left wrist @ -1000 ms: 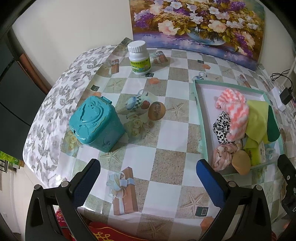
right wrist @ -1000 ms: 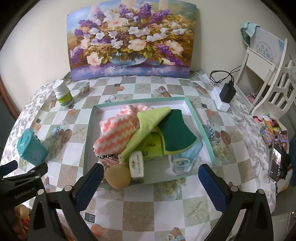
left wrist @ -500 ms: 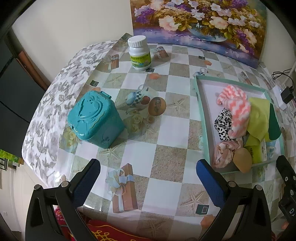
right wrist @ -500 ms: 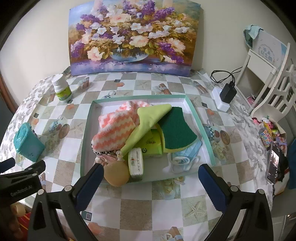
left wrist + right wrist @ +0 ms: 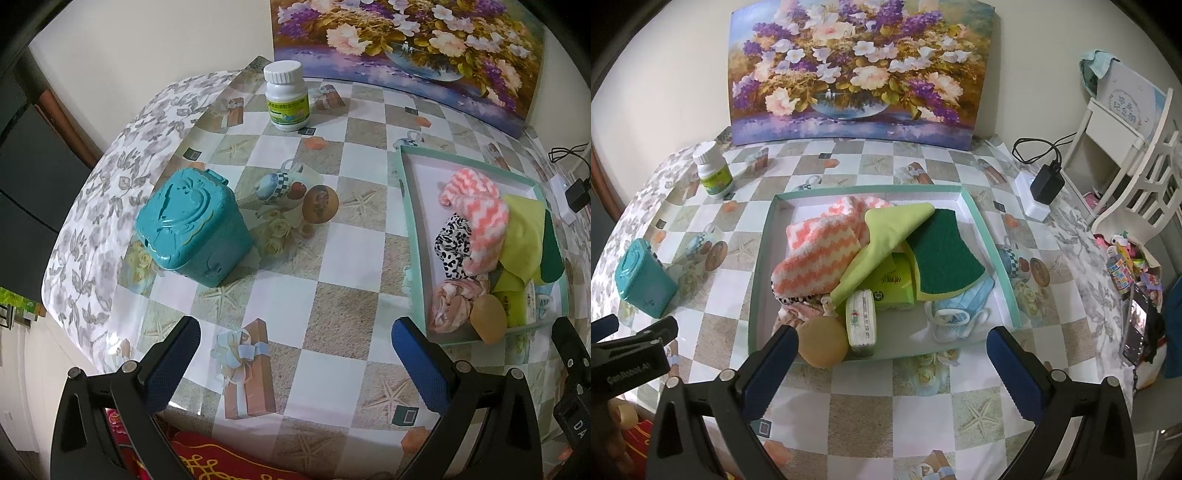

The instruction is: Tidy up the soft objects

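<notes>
Both tools released, nothing held. Left tool [image 5: 295,347] hangs over the near edge of the table [image 5: 332,258], jaws wide. Right tool [image 5: 890,350] hangs just short of the tray's near rim, jaws equally wide.

Soft things all piled in the teal tray [image 5: 982,225], which sits toward the right side of the table: pink-and-white zigzag cloth [image 5: 820,258], yellow-green cloth [image 5: 886,240] draped over it, green scouring sponge [image 5: 942,251], blue face mask [image 5: 964,306], tissue packet [image 5: 862,321], green packet [image 5: 894,284], round tan sponge [image 5: 822,347] riding against the near rim. Spotted scrunchie [image 5: 452,245] and pink scrunchie [image 5: 452,302] show only in the left view, under the pile.

Risks, as judged:
- Layers overlap. A pinch on the yellow-green cloth likely drags the scouring sponge or zigzag cloth along.
- Tan sponge sits at the rim; a nudge could roll it onto the table or off the near edge.
- Tray looks light; a sideways pull may slide it.
- Mask loops could snag a finger.
- Teal box [image 5: 192,229] and white bottle [image 5: 286,96] stand well apart at left, low risk.
</notes>
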Demonstrator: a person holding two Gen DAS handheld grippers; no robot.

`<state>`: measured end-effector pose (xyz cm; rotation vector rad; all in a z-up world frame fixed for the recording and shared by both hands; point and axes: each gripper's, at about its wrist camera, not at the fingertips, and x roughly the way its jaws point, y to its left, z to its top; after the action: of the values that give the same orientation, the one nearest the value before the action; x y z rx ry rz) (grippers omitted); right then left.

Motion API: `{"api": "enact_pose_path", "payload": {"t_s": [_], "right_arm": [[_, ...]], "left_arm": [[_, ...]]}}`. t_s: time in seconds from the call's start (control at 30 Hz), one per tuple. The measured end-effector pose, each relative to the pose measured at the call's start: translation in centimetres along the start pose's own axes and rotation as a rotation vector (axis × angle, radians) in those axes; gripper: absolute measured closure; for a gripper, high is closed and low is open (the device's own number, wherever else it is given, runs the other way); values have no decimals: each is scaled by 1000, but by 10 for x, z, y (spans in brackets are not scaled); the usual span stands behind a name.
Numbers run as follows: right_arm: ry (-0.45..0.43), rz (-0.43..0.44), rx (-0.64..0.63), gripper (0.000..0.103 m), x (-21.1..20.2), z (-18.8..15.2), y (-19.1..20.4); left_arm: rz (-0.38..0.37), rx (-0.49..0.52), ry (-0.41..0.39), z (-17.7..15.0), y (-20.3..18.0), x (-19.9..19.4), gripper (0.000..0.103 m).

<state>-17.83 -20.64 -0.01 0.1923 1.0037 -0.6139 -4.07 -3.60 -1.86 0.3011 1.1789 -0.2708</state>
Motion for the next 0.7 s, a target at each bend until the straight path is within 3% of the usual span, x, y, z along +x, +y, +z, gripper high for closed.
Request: {"api": "enact_pose_path", "payload": {"t_s": [0.7], "right_arm": [[34, -14, -1, 0, 7, 0, -3]], "left_arm": [[-20, -45, 19, 0, 6, 3, 0]]}}
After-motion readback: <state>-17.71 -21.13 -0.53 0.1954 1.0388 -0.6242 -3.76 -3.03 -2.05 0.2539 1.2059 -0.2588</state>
